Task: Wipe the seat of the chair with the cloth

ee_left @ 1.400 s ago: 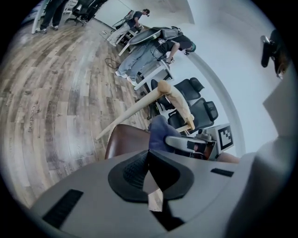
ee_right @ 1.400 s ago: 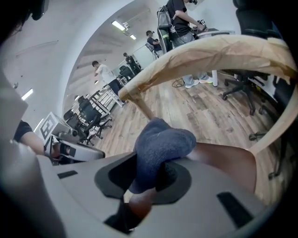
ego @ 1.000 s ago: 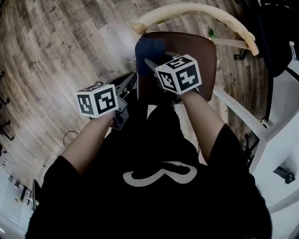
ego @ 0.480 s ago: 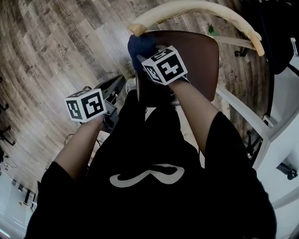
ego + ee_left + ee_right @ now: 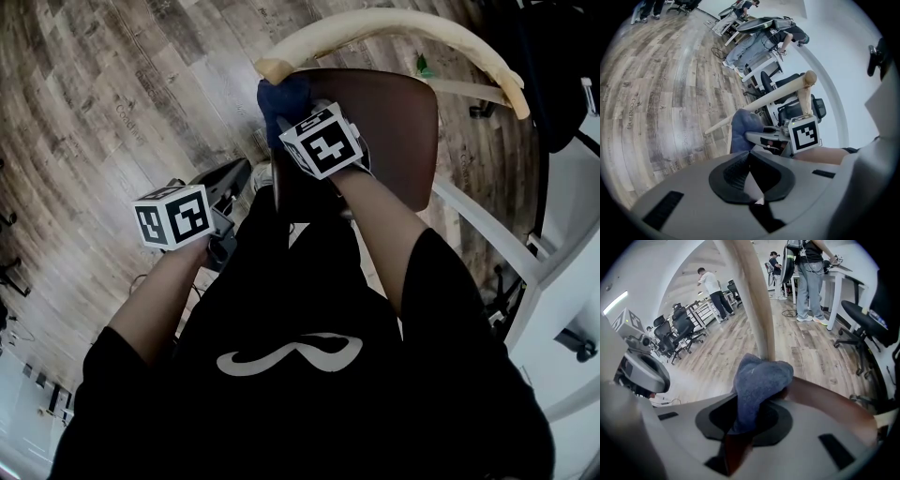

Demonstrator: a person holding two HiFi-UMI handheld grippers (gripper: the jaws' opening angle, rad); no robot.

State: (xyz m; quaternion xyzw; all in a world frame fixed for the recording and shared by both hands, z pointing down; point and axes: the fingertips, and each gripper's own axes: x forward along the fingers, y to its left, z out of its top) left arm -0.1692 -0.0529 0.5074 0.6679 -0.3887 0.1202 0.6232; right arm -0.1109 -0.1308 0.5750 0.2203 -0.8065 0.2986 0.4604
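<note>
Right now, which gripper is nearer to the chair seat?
Right. The right gripper holds the blue cloth on a corner of the seat; the left gripper hangs beside it, above the floor.

Grey-brown plank floor runs all round. Black office chairs stand beside white desks (several people stand among them), and a cable lies on the boards.

Head view looks steeply down onto the chair seat. Right gripper view sits tight behind the cloth, facing the backrest; left gripper view, alongside, catches both too.
</note>
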